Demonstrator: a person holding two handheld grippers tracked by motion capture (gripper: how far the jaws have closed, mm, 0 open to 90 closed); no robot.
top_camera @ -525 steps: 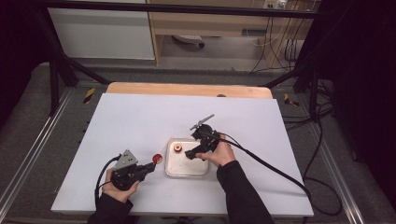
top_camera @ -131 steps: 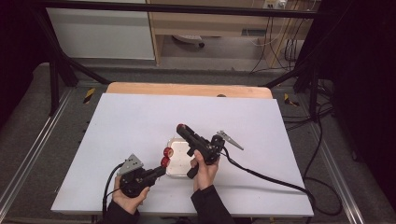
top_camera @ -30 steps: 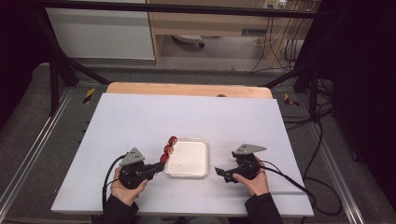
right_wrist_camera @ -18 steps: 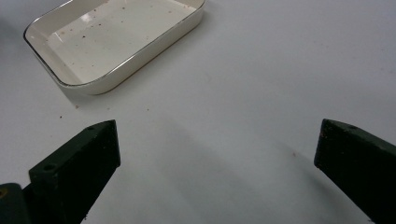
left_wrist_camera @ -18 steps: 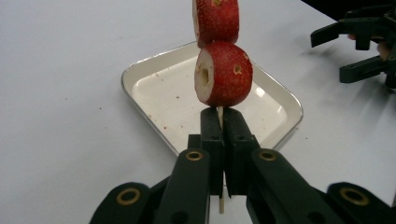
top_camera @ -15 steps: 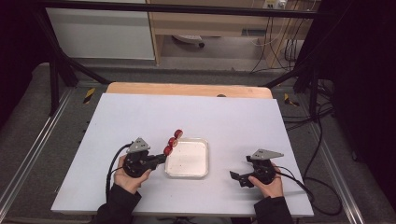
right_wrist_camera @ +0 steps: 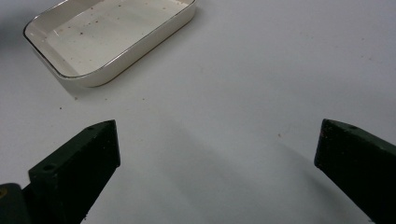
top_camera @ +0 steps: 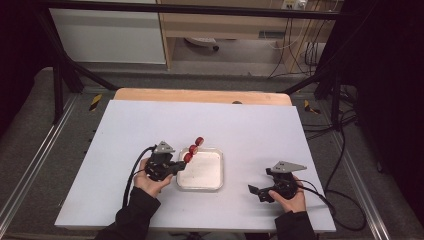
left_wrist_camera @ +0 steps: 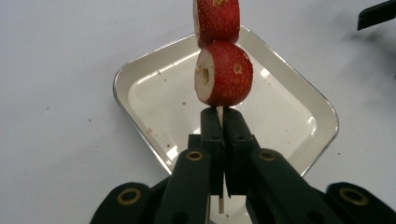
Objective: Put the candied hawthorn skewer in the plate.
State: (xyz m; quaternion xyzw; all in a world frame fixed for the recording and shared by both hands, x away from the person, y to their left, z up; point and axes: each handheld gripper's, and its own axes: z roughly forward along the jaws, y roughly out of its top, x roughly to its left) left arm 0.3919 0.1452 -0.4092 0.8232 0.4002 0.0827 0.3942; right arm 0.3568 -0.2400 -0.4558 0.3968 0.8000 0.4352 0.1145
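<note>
I had two grippers going, one per hand. My left gripper point(top_camera: 179, 166) was clenched on 1 thin wooden skewer point(left_wrist_camera: 219, 113), jaws pinched tight w/ the stick running down between them. On that skewer: 3 red fruit pieces point(top_camera: 193, 149) counted in the high view, strung in a row pointing toward 1 o'clock from my left hand point(top_camera: 150, 182). In the left gripper view I could see 2 of them up close, red skin w/ pale cut faces and small core holes; the lower one point(left_wrist_camera: 223, 73) sat just above the jaw tips, the next point(left_wrist_camera: 216, 19) touching it at 12 o'clock, cut off by the frame top. What fruit exactly, couldn't tell – hawthorn-like maybe.

1 white rectangular dish point(top_camera: 216, 181) w/ a thin metallic rim sat at table centre, just beside my left gripper at its 3 o'clock. It had only reddish specks & crumbs inside. The skewer hung over the dish's 10–11 o'clock corner.

My right gripper point(top_camera: 256, 191) was released, jaws standing wide apart w/ nothing between them, low over the bare white tabletop point(top_camera: 260, 135). It was well apart from the dish, at approx 4 o'clock of it. In the right gripper view the dish point(right_wrist_camera: 140, 44) lay at 11 o'clock.
</note>
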